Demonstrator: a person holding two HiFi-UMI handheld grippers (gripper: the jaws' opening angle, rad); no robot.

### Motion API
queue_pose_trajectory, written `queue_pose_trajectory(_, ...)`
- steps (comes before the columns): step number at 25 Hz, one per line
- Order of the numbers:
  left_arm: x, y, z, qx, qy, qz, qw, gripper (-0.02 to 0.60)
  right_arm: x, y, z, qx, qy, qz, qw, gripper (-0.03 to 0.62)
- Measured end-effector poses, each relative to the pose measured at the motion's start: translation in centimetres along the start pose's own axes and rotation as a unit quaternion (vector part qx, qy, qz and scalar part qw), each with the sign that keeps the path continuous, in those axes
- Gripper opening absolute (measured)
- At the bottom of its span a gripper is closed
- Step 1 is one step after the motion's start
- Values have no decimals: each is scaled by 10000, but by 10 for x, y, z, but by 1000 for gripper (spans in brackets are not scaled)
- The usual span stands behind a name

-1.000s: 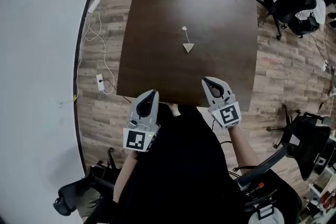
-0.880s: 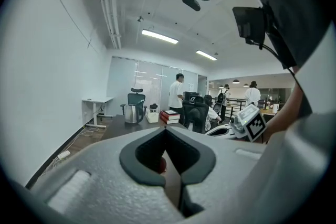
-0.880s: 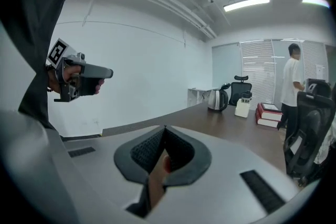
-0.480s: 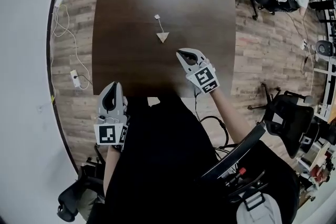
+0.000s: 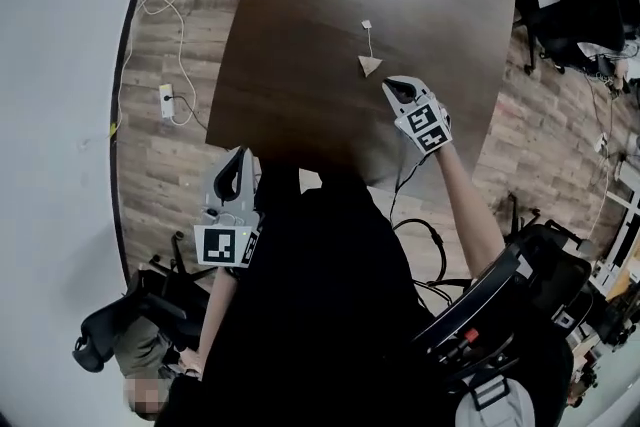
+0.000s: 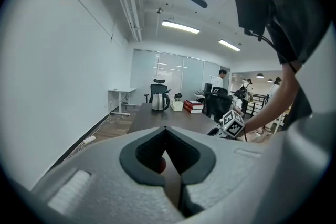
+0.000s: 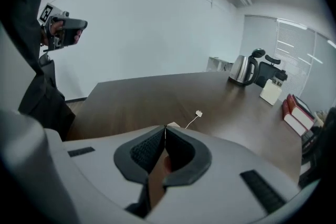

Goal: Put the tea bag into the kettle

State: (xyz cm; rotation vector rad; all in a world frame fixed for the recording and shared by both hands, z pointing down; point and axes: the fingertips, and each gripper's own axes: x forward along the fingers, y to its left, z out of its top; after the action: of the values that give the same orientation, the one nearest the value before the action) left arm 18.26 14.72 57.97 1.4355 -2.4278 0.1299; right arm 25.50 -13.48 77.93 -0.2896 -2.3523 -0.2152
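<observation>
**Left gripper closed, table and kettle ahead**

Left gripper (image 6: 166,129), grey shell with dark pads, fills the lower frame. The jaw tips meet. Past it runs a long dark brown wooden table (image 6: 152,119). At the far end stands a shiny steel kettle with a black handle (image 6: 159,102). Just right of it is a small white box (image 6: 176,106), then a stack of red books (image 6: 193,107). A black office chair (image 6: 158,86) stands behind the kettle. Right gripper (image 6: 216,131), marker cube up, sits low over the table's right side, with the person's forearm (image 6: 268,113) behind it. White wall (image 6: 63,76) at left.
</observation>
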Motion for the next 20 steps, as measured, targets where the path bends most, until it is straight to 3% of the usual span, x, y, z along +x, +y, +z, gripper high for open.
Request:
queue_pose_trajectory(5, -12, 11, -2, -24, -14, 239, 9997, -3, 30, -8, -8, -900, 646, 285, 9934, 14)
queue_pose_trajectory(7, -17, 16, -4, -49, -2, 323, 9995, -3, 43, -10, -13, -1141, 882, 374, 9888, 85)
queue_pose_trajectory(9, -22, 20, -5, -74, 12, 400, 9992, -3, 53, -13, -16, -1255, 1035, 410, 9858, 101)
queue_pose_trajectory(12, -27, 25, -7, -109, 7, 489, 9987, -3, 64, -18, -17, -1277, 1170, 456, 9838, 124)
queue_pose_trajectory(17, -28, 26, -5, -229, -56, 513, 9984, -3, 80, -19, -12, -841, 1233, 681, 9865, 140)
queue_pose_trajectory(20, -28, 23, -4, -220, -79, 510, 9984, -3, 87, -18, -24, -881, 1524, 675, 9821, 140)
